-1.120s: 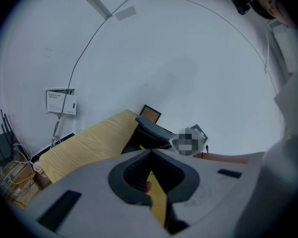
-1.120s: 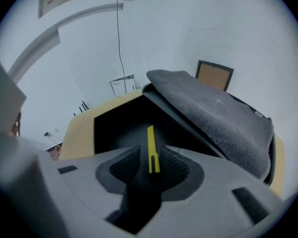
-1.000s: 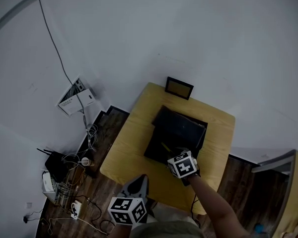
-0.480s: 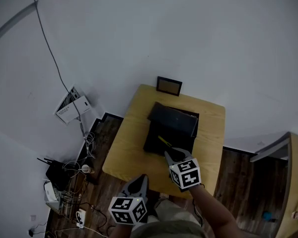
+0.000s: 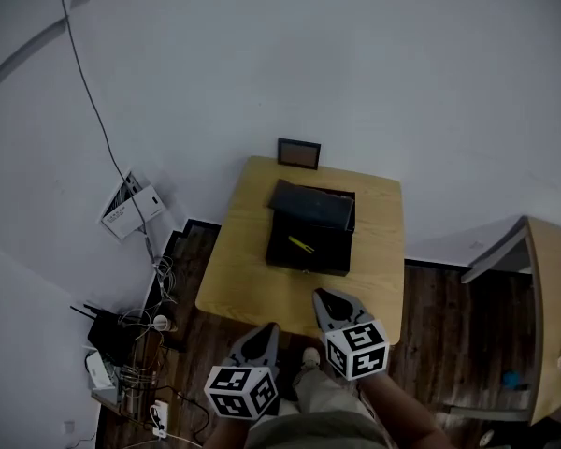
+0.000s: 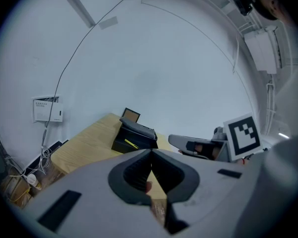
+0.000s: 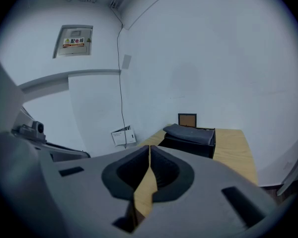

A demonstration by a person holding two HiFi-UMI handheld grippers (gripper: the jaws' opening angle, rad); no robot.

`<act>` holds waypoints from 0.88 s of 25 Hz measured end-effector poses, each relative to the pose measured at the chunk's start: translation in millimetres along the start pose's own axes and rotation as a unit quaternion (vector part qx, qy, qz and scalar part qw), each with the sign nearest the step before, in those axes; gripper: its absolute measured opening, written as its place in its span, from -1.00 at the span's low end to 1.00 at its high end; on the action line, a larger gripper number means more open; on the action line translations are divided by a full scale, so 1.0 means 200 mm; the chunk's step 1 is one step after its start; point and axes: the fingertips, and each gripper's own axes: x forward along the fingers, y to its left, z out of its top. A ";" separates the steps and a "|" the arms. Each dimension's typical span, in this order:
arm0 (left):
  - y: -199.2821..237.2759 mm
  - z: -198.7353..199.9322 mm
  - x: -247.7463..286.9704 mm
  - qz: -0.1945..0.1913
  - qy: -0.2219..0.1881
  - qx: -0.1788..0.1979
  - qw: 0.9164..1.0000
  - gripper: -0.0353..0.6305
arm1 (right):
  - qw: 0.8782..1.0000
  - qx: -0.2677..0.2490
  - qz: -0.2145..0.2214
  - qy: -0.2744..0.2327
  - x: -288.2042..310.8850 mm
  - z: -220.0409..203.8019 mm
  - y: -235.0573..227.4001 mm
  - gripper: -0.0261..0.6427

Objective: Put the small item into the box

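Observation:
A black box (image 5: 310, 248) stands open on the wooden table (image 5: 248, 283), its lid (image 5: 312, 205) tilted back. A small yellow item (image 5: 301, 245) lies inside it and also shows in the left gripper view (image 6: 131, 144). My right gripper (image 5: 323, 298) hangs off the table's near edge, well short of the box. Its jaws are closing, with nothing between them and the tips almost touching (image 7: 149, 148). My left gripper (image 5: 266, 332) is lower left of it, over the floor, shut and empty (image 6: 151, 152).
A small framed picture (image 5: 299, 153) leans against the wall behind the box. A white wall unit (image 5: 129, 206) with a cable, and tangled cords and devices (image 5: 122, 330), lie at the left on the floor. A wooden cabinet (image 5: 552, 325) stands at the right.
My right gripper has drawn back from the box toward the person and closed its jaws. The yellow item stays in the box. The left gripper has barely moved.

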 end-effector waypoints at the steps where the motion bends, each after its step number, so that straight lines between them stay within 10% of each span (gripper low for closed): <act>1: -0.02 -0.01 -0.03 -0.004 -0.002 0.002 1.000 -0.88 | 1.000 0.005 -0.001 -0.006 -0.05 -0.01 0.03 -0.90; 22: -0.17 -0.18 -0.57 -0.031 -0.038 0.015 0.999 -0.88 | 0.996 0.009 0.012 -0.085 -0.72 -0.08 0.52 -0.91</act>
